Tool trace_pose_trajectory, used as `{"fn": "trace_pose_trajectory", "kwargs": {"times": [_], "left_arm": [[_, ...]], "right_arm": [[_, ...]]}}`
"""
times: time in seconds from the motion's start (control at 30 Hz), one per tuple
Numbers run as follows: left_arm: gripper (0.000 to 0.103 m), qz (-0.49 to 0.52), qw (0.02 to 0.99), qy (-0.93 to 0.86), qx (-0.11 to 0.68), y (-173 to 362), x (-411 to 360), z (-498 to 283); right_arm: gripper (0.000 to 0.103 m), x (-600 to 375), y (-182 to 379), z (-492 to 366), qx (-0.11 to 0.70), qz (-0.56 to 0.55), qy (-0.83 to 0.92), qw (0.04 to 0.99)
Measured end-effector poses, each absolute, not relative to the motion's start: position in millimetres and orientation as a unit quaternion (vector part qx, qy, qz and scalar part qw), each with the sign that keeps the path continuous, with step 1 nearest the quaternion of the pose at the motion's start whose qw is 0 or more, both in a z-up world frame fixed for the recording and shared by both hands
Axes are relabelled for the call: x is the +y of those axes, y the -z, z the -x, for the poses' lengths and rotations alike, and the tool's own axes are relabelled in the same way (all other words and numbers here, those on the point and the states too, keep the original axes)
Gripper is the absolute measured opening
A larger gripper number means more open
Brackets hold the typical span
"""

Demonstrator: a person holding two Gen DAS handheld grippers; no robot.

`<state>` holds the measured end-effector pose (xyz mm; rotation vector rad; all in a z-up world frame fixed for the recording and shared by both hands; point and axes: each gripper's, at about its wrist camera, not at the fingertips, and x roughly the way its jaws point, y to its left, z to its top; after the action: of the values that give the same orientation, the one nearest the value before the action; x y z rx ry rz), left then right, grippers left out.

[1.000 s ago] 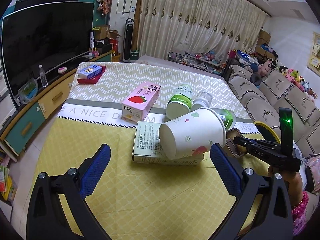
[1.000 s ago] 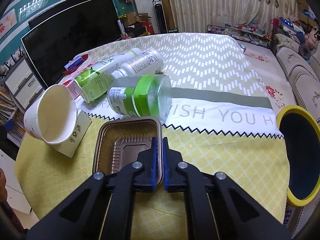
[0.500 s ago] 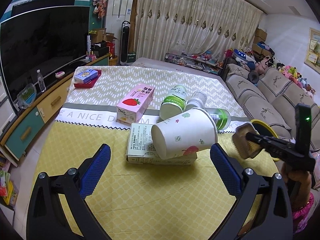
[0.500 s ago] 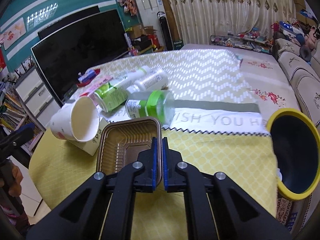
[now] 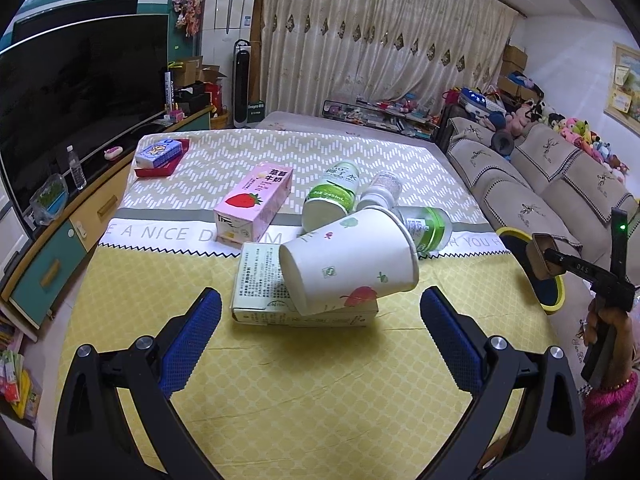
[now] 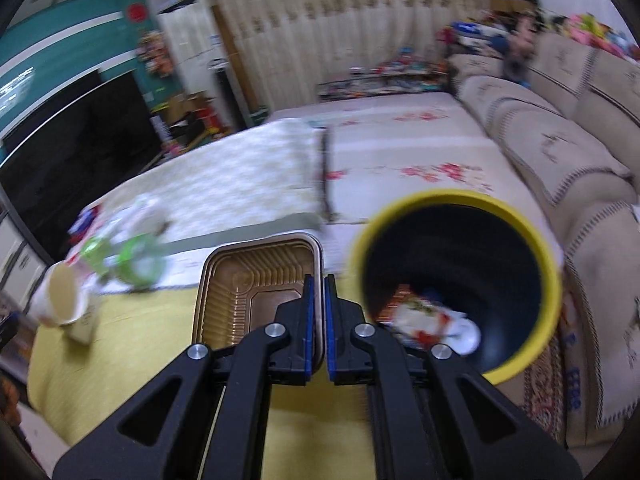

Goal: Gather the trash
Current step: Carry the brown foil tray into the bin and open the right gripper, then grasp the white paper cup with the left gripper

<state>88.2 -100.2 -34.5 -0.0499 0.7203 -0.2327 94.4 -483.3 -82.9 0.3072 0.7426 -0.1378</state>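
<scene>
Brown plastic tray (image 6: 260, 280): thin, ribbed, rectangular with rounded corners, glossy. My right gripper (image 6: 316, 320) pinches its near right rim, blue pads pressed together on the wall, and I hold it above the yellow tablecloth (image 5: 320, 380), just left of the bin (image 6: 552, 280). In the left wrist view the same tray shows edge-on at the far right, over the bin's rim.

Bin: round, yellow-rimmed, dark inside, standing off the table's right edge beside the sofa (image 5: 560, 168). It already contains crumpled wrappers (image 6: 432, 316), so I judge part of the collecting done; the tray is not yet dropped.

Remaining on the table: a white paper cup (image 5: 352, 264), printed with fruit, lying tipped on a flat pale carton (image 5: 260, 288); a pink strawberry milk box (image 5: 252, 204) to the far left; beyond the cup, two green-labelled bottles (image 5: 332, 196) and a clear one (image 5: 424, 224) lying on their sides.

My left gripper (image 5: 320, 328) hovers near the cup, fingers spread wide, holding nothing. The right wrist view is motion-blurred.
</scene>
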Motion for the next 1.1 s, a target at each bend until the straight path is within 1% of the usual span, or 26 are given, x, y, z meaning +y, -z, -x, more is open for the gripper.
{"fn": "trace_pose_trajectory", "kwargs": {"times": [0.13,0.4,0.47,0.5,0.67,0.83,1.1], "left_arm": [[0.098,0.019,0.928,0.115,0.354,35,-106,-90],[0.098,0.011,0.924,0.117,0.364,40,-118,-97],[0.098,0.009,0.924,0.118,0.364,40,-120,-97],[0.098,0.008,0.924,0.119,0.364,41,-121,-97],[0.098,0.007,0.922,0.118,0.37,45,-123,-100],[0.098,0.01,0.92,0.115,0.375,51,-125,-106],[0.098,0.021,0.928,0.091,0.361,48,-135,-120]], "right_arm": [[0.005,-521,102,-99,0.375,-0.158,0.111,0.907],[0.006,-568,133,-120,0.401,-0.161,0.168,0.886],[0.022,-575,141,-124,0.405,-0.161,0.183,0.881],[0.033,-579,144,-126,0.406,-0.162,0.191,0.879],[0.033,-575,146,-120,0.399,-0.165,0.19,0.882],[0.037,-551,137,-113,0.391,-0.155,0.163,0.893],[0.038,-527,130,-115,0.387,-0.15,0.129,0.901]]}}
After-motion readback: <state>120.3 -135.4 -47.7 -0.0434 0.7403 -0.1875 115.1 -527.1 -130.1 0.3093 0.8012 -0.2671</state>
